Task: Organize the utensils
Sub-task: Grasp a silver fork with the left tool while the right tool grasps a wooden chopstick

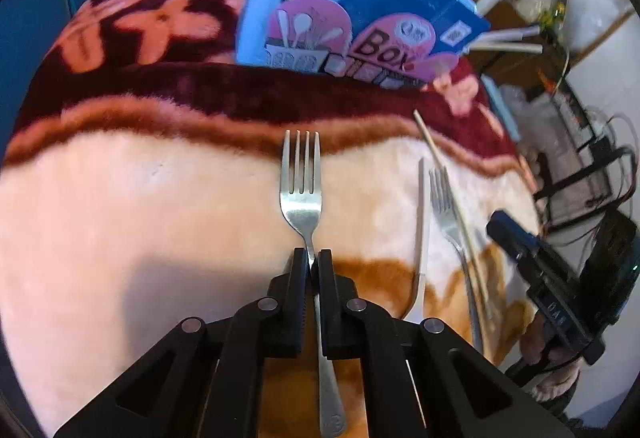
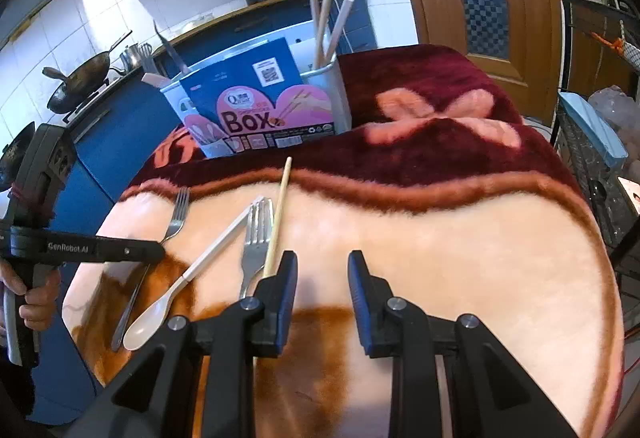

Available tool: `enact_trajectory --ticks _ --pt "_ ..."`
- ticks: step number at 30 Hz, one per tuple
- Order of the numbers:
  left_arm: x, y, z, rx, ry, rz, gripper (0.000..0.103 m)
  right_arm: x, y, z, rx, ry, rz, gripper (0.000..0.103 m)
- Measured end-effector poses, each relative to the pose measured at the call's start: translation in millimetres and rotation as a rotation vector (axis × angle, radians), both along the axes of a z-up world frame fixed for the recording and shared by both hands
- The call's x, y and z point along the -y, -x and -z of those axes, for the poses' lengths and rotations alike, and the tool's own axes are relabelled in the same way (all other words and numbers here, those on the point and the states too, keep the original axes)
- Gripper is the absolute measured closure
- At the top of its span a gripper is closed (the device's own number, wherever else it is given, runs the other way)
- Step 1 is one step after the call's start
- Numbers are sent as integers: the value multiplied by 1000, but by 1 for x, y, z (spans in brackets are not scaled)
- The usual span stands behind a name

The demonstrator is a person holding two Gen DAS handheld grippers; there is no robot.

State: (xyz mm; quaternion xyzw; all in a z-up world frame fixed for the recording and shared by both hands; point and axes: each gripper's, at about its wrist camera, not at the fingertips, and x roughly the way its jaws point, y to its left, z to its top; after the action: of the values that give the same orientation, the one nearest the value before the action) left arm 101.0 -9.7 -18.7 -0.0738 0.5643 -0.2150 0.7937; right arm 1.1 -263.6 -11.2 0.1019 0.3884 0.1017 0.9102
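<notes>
Your left tool is clamped on the neck of a silver metal fork, tines pointing toward the white utensil holder with its blue-and-pink box label. Your right tool hangs wide apart above the plush cream-and-maroon blanket, beside a second silver fork, white plastic spoon and wooden chopstick.

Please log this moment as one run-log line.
left gripper: shut on silver metal fork | right gripper: open, empty | blue utensil holder box: upright
</notes>
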Motion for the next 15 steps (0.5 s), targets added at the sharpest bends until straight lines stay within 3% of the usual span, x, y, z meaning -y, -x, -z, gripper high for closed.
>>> enact_trajectory --ticks 11,15 --pt "-6 14 -9 198 127 -65 101 -15 -18 -15 -36 48 -41 74" --pt "-12 18 -17 259 140 -80 101 -24 -32 -19 -53 69 -68 74"
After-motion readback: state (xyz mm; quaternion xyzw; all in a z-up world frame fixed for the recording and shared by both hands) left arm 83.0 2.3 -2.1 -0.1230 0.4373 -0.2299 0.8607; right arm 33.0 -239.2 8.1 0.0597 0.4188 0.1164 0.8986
